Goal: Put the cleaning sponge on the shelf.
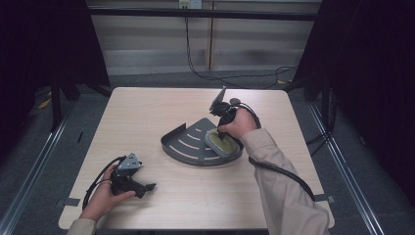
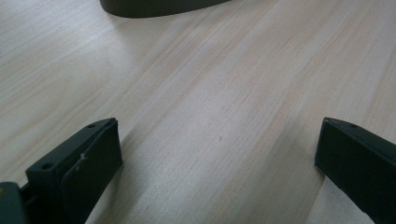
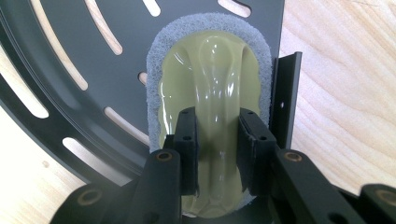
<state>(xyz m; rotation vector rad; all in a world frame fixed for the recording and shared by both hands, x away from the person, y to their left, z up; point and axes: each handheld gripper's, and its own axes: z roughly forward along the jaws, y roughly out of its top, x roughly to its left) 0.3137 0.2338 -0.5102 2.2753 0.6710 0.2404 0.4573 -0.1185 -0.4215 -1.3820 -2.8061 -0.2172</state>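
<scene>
A dark grey quarter-round slotted rack (image 1: 188, 142) (image 3: 74, 56) lies at the middle of the wooden table. In its right corner rests a scrub pad (image 1: 222, 143) (image 3: 210, 79), with an olive-green glossy handle on a grey fibre base. My right gripper (image 1: 221, 131) (image 3: 217, 156) points down at it, its jaws shut on the handle's raised ridge. My left gripper (image 1: 149, 186) (image 2: 219, 154) sits low over the bare table at the front left, open, nothing between its jaws. The rack's rim (image 2: 159, 6) shows at the top of the left gripper view.
The table top (image 1: 147, 112) is pale wood with black frame rails at both sides. A black cable (image 1: 279, 171) trails from the right gripper along the sleeve. Cables hang down the back wall to the floor.
</scene>
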